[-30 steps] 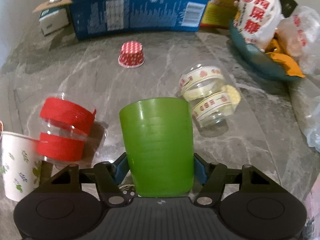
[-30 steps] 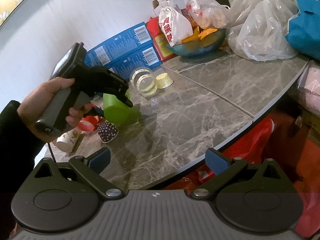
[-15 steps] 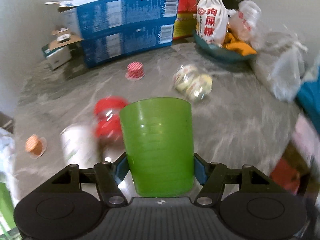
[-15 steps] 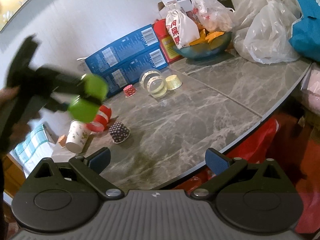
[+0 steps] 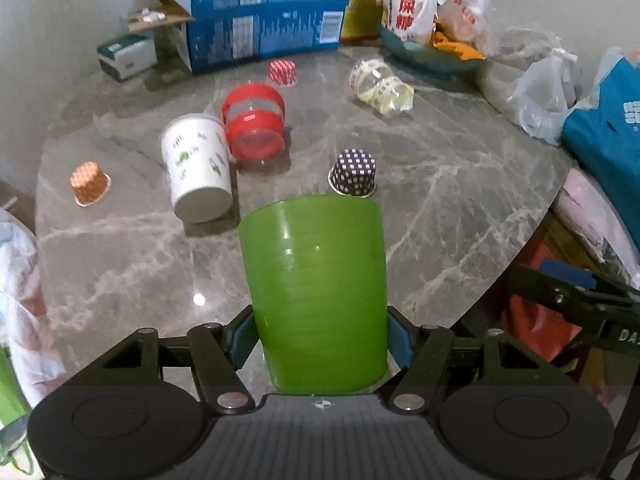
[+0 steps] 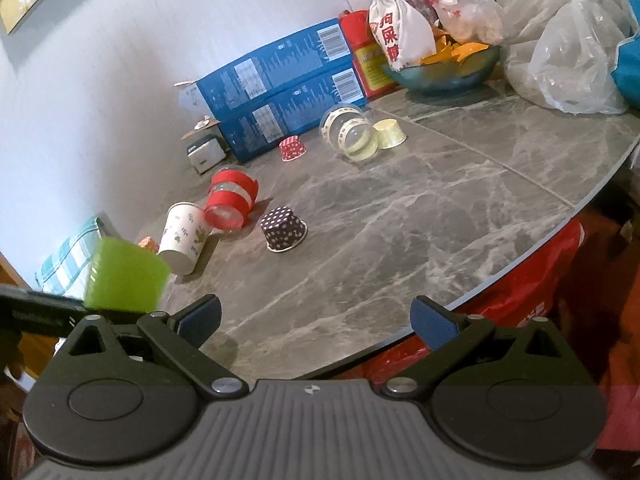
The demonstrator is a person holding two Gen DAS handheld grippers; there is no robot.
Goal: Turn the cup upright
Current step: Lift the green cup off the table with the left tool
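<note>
My left gripper [image 5: 320, 340] is shut on a green plastic cup [image 5: 316, 292], held in the air above the near edge of the grey marble table [image 5: 440, 220]. The cup's wide end points away from the camera. In the right wrist view the green cup [image 6: 124, 276] shows at the far left, above the table's left edge. My right gripper [image 6: 316, 320] is open and empty, hovering over the table's front edge.
On the table lie a white paper cup [image 5: 196, 168], a red-banded clear cup [image 5: 252, 124] and a clear printed cup [image 5: 380, 88] on their sides. A dark dotted cupcake liner [image 5: 352, 172], orange [image 5: 90, 184] and red [image 5: 282, 74] liners, blue boxes [image 5: 264, 12], a bowl and bags stand around.
My left gripper has lifted the green cup off the table and pulled it back toward the near-left edge. The right gripper has stayed open, shifting slightly.
</note>
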